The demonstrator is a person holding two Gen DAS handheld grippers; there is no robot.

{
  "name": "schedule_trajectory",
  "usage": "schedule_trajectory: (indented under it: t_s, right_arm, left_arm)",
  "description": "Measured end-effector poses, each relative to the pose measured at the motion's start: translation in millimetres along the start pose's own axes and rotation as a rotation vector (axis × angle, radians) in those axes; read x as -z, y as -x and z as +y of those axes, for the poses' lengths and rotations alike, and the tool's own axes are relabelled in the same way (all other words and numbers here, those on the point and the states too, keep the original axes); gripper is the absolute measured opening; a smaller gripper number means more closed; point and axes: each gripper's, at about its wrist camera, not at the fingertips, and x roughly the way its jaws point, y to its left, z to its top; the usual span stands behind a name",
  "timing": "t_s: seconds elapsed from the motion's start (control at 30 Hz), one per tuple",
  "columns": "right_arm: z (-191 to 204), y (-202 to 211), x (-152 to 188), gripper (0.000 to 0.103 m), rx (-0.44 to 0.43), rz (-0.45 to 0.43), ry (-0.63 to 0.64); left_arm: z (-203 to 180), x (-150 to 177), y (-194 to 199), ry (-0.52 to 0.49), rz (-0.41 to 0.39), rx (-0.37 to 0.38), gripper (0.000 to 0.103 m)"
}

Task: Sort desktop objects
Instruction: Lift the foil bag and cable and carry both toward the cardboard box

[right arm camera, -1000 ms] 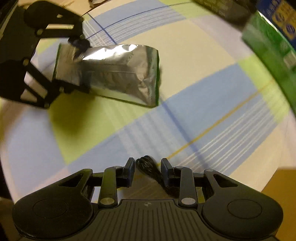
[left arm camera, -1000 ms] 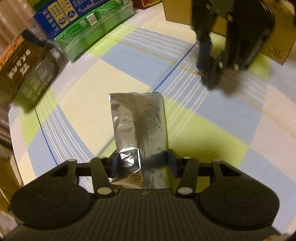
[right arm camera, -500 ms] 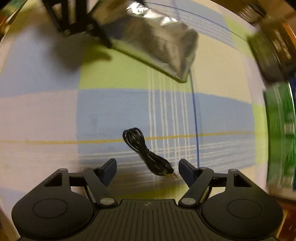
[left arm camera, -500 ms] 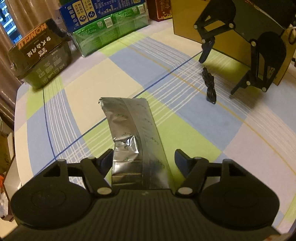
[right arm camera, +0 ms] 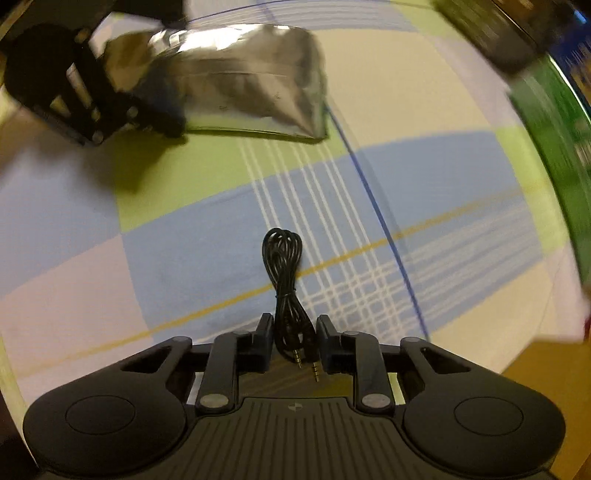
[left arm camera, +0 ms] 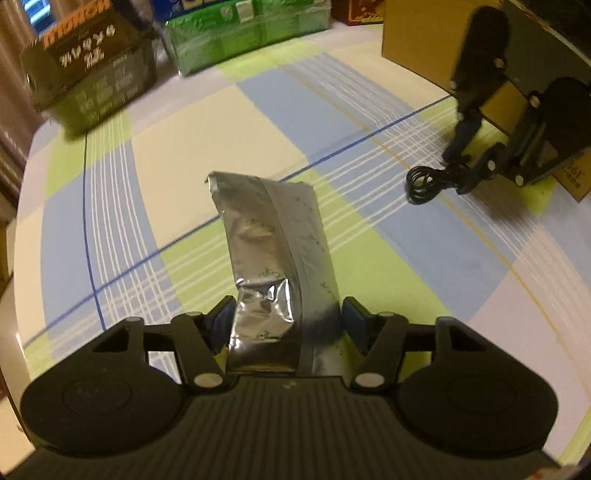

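Note:
A silver foil pouch (left arm camera: pixel 273 236) lies flat on the checked tablecloth (left arm camera: pixel 207 136). Its near end sits between the fingers of my left gripper (left arm camera: pixel 288 317), whose jaws are closing, both pads against the pouch's edges. In the right wrist view the pouch (right arm camera: pixel 251 81) lies at the top. A bundled black audio cable (right arm camera: pixel 284 280) lies on the blue check with its plug end between the fingers of my right gripper (right arm camera: pixel 295 332). That gripper points straight down, its jaws closing, the pads touching the bundle. From the left wrist view, the right gripper (left arm camera: pixel 456 173) stands over the cable (left arm camera: pixel 421 184) at far right.
A dark box with orange lettering (left arm camera: pixel 92 62) and a green box (left arm camera: pixel 243 33) stand along the far edge. A brown cardboard box (left arm camera: pixel 417 37) stands behind the right gripper. The table's left edge (left arm camera: pixel 22 206) drops off beside the pouch.
Both grippers opened half a second ago and have closed in again, the left around the pouch, the right around the cable. The right gripper rolled, so the cable now runs straight between its fingers.

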Motion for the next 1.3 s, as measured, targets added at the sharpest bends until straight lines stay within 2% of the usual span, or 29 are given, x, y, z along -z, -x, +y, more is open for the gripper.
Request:
schedule_trajectory:
  t_s: [0.1, 0.23, 0.37, 0.63, 0.73, 0.77, 0.83, 0.9, 1.07, 1.13, 1.3]
  right_arm:
    - [-4, 4, 6, 0.021, -0.053, -0.008, -0.155]
    - [-12, 13, 24, 0.021, -0.166, -0.023, -0.487]
    - [5, 17, 46, 0.021, -0.264, -0.032, -0.627]
    - [52, 26, 79, 0.021, -0.228, -0.054, -0.651]
    - [65, 32, 84, 0.024, -0.192, -0.081, -0.623]
    - [68, 34, 85, 0.025, -0.164, -0.092, -0.606]
    - [73, 36, 83, 0.035, -0.1, -0.122, -0.561]
    - [83, 40, 84, 0.041, -0.061, -0.148, -0.523]
    - [94, 40, 88, 0.041, -0.032, -0.202, -0.507]
    - [95, 25, 77, 0.041, -0.019, -0.204, -0.489]
    - [100, 18, 74, 0.041, 0.012, -0.218, -0.47]
  left_arm:
    - [0, -3, 2, 0.04, 0.031, 0.002, 0.05]
    - [2, -1, 12, 0.127, 0.062, 0.038, 0.044]
    - [-9, 15, 25, 0.163, 0.09, 0.081, 0.041]
    - [-40, 58, 53, 0.203, 0.113, 0.149, 0.041]
    - [-45, 64, 58, 0.215, 0.115, 0.144, 0.041]
    - [-46, 65, 59, 0.215, 0.115, 0.137, 0.042]
    - [-46, 63, 60, 0.215, 0.12, 0.13, 0.046]
    - [-45, 60, 59, 0.211, 0.126, 0.121, 0.05]
    - [-41, 57, 52, 0.231, 0.138, 0.108, 0.056]
    - [-39, 57, 50, 0.244, 0.142, 0.112, 0.057]
    - [-35, 54, 43, 0.269, 0.165, 0.129, 0.059]
